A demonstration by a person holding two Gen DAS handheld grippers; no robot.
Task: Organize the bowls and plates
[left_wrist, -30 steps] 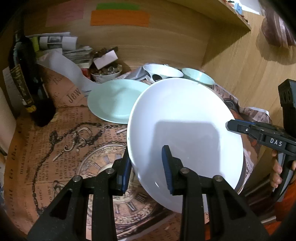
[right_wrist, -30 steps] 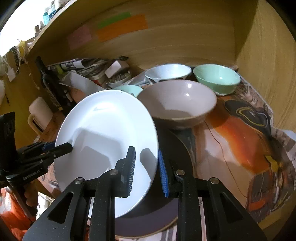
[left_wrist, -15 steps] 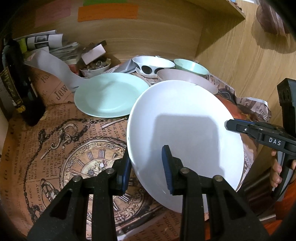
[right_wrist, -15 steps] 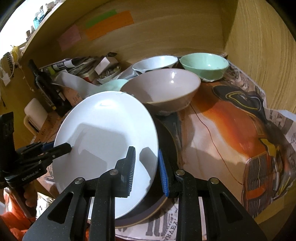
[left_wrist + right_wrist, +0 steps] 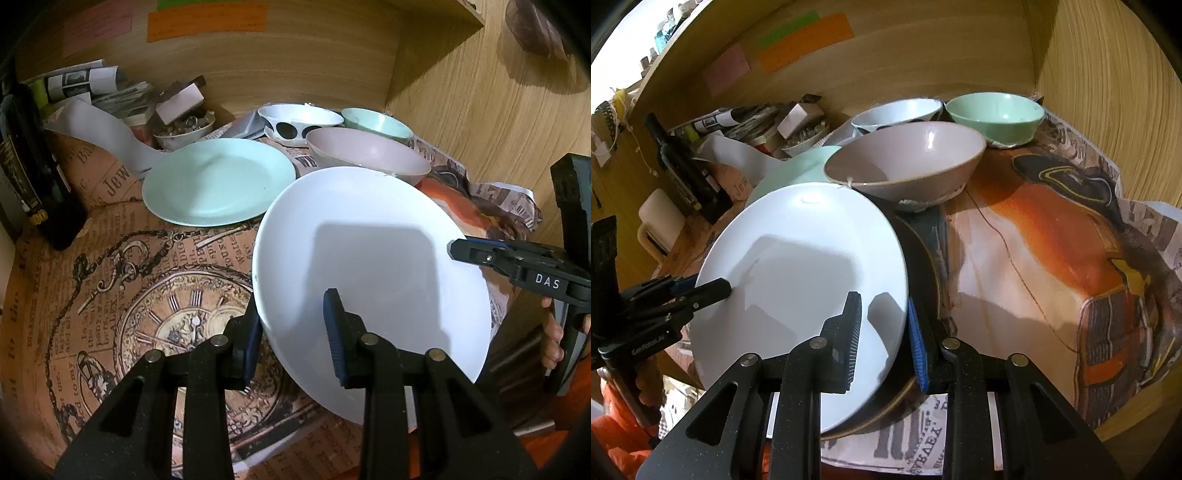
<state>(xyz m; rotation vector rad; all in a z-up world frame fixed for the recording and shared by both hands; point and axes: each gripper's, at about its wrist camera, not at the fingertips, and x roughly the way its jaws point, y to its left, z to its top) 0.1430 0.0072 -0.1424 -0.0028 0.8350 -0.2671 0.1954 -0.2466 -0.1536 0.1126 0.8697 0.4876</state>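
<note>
A large white plate is held tilted above the table by both grippers. My left gripper is shut on its left rim. My right gripper is shut on its right rim; it also shows in the left wrist view. Under the plate lies a dark plate with a tan edge. A mint plate lies flat behind. A pinkish-grey bowl, a white bowl with black dots and a mint bowl stand at the back right.
A dark bottle stands at the left. Rolled papers, a small box and a dish of small bits crowd the back. Wooden walls close the back and right. Printed paper covers the table.
Both grippers and the white plate have pulled back toward me and a little up. More of the mint plate and the three bowls shows behind the plate's far rim.
</note>
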